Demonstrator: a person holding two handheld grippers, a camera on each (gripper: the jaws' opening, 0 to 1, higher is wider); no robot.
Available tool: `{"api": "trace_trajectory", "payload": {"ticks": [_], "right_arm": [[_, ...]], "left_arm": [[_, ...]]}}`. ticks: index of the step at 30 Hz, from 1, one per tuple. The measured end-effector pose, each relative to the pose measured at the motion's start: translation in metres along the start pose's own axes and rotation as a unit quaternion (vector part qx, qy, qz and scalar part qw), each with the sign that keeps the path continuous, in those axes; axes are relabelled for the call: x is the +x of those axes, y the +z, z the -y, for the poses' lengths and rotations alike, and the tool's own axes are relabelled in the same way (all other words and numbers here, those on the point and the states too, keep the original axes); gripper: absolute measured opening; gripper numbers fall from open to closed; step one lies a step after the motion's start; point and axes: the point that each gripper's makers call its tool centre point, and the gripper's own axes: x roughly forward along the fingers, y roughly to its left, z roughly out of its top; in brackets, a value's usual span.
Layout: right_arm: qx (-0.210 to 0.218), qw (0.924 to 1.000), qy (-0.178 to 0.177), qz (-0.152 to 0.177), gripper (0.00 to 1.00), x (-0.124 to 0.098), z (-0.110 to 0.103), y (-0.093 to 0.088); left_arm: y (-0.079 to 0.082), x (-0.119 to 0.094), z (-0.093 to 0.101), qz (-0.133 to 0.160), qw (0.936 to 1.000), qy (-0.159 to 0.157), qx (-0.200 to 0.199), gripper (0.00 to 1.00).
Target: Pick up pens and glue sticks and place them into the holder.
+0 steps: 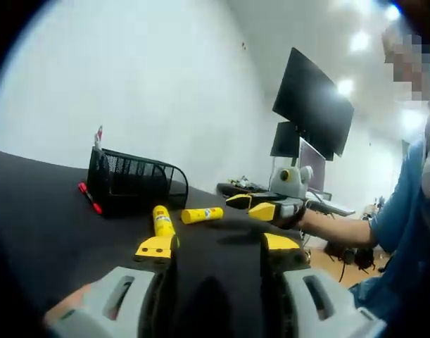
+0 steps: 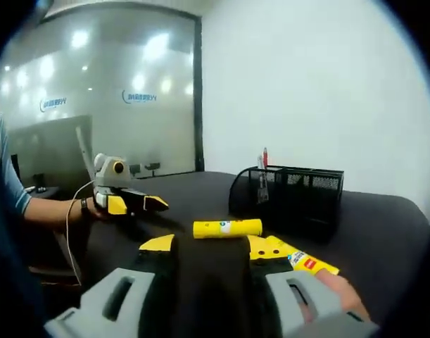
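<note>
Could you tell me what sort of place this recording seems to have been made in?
Probably an office or lab. A black table carries a mesh desk holder, large monitors stand on desks behind, and a glass partition with a printed logo reflects ceiling lights.

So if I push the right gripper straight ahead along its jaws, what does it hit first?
Most likely the yellow glue stick lying crosswise just beyond the jaws. The black mesh holder sits farther back and to the right, though depth is hard to judge.
</note>
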Motion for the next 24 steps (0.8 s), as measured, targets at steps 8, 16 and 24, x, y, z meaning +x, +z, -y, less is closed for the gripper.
{"api": "trace_trajectory", "payload": {"ticks": [8, 16, 24], "right_arm": [[0.004, 0.9995, -0.030, -0.005, 0.33, -0.006, 0.008, -0.021], [-0.038, 0.9984, -0.037, -0.019, 0.33, -0.003, 0.003, -0.026], [-0.080, 0.9931, -0.082, -0.026, 0.32, 0.000, 0.000, -0.023]], "left_arm": [[0.000, 0.000, 0.000, 0.000, 1.0000, 0.008, 0.002, 0.45], [0.020, -0.006, -0.004, 0.022, 0.9998, 0.002, -0.001, 0.46], [0.060, -0.019, -0.048, -0.026, 0.9965, 0.022, 0.076, 0.52]]}}
